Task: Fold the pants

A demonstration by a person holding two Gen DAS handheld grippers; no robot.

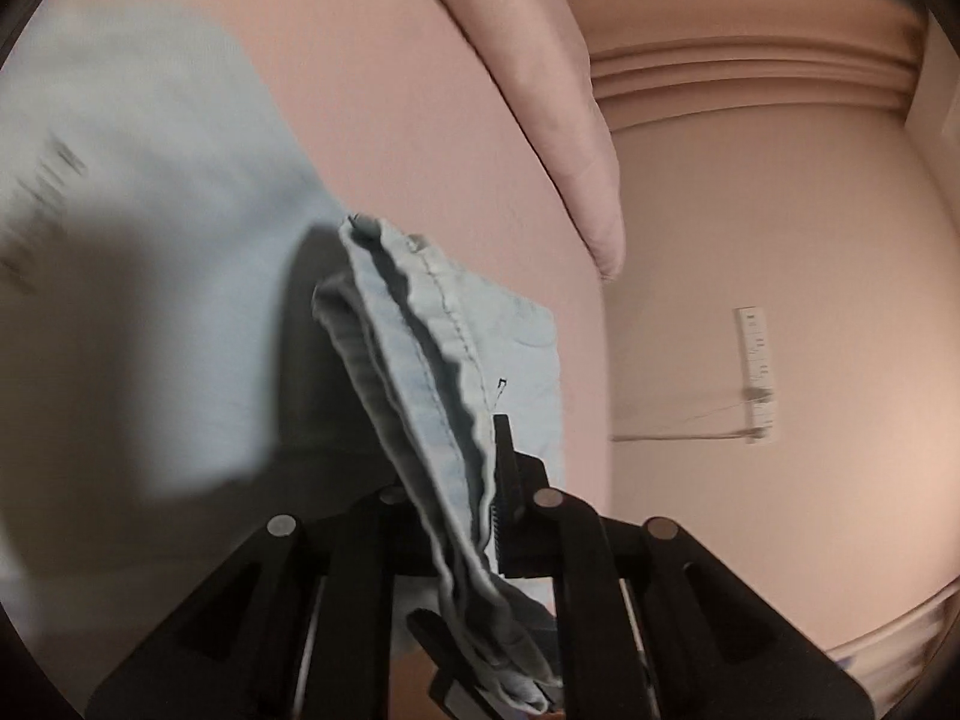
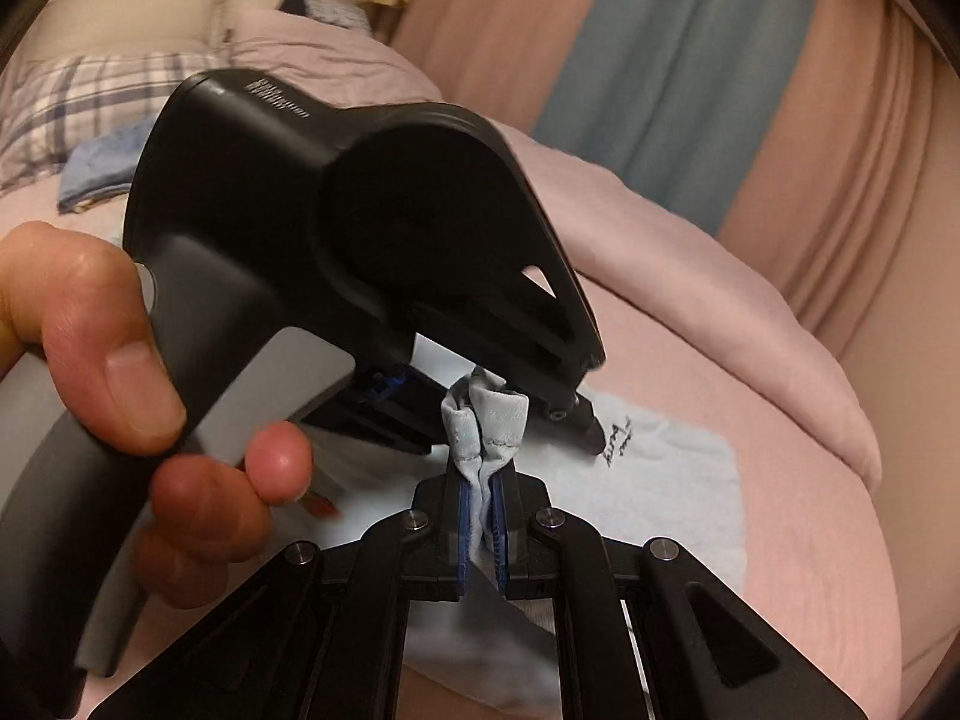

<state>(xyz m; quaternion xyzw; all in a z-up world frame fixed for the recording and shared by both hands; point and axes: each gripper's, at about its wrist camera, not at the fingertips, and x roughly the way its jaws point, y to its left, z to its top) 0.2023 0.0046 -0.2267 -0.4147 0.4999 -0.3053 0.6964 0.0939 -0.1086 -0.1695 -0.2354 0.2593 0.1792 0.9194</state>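
Pants (image 2: 672, 468): pale blue denim, most of it lying flat on the pink bed (image 2: 798, 540); one hemmed edge is lifted clear of it and held by both tools.
Left gripper (image 1: 474, 516): jaws closed on a bunched, stitched hem that runs up and away between them; only the right-hand pad is plainly visible, the other lies behind the cloth.
Right gripper (image 2: 483, 531): jaws nearly together, blue pads pinching a narrow gather of the same fabric, which puffs out above them.
Spacing: the two grips sit very close, the left tool's nose just above the right's pinch.
Hand (image 2: 120, 372): a bare hand wraps the left tool's grey handle, seen only from the right wrist.
Risk, slip: both holds take a thick bundled hem near its end; in my judgement a sideways pull could draw the cloth out of one pinch.
Risk, skew: with the grips so close, the lifted edge may hang uneven and the fold land crooked or creased.
Risk, collision: the tools could knock together if either is turned.
Right view only: the flat spread of denim with dark lettering, a plaid blanket (image 2: 72, 102), folded pink cover and curtains.
Left view only: the hem's stitching at close range; a pink pillow (image 1: 564, 138), plain wall beyond; the near denim is blurred.
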